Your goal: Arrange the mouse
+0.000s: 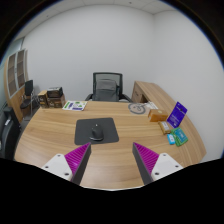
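A dark mouse (96, 131) lies on a black mouse mat (97, 132) in the middle of the wooden desk (60, 135). My gripper (110, 163) hovers over the desk's near edge, well short of the mat. Its two fingers stand wide apart and open, with purple pads (76, 158) on their inner faces. Only bare desk top lies between them. The mouse is beyond the fingers, slightly left of their midline.
A black office chair (106, 87) stands behind the desk. At the right are a purple box (177, 114), a small teal packet (178, 137) and a round object (137, 108). Papers (75, 104) lie at the back left, near dark items (52, 97).
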`<state>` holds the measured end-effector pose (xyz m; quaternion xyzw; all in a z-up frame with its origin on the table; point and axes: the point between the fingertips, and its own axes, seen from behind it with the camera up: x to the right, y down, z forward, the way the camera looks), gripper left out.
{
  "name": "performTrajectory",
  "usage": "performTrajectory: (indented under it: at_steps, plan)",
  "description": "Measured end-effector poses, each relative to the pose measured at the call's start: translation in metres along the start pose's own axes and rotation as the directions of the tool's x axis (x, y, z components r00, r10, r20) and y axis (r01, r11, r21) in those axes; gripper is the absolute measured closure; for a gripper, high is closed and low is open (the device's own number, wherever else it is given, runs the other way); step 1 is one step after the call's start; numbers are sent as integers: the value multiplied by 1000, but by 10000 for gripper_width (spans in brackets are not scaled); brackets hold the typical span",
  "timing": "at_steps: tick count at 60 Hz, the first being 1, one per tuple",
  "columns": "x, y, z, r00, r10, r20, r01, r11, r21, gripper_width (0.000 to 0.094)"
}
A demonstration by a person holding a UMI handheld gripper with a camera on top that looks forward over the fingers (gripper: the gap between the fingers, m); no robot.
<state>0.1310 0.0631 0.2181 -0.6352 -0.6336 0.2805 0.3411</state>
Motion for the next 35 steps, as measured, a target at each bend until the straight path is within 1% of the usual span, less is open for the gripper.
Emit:
performTrajectory:
  at_steps: [5, 14, 26, 35]
  plan:
    - [9, 11, -41, 1000, 8, 6, -8, 1000, -1, 83]
    - [27, 28, -85, 999, -10, -44, 11, 1000, 14, 86]
    - [31, 54, -104, 998, 35, -50, -36, 999, -13, 85]
    - [31, 58, -111, 998, 42, -51, -42, 999, -9, 87]
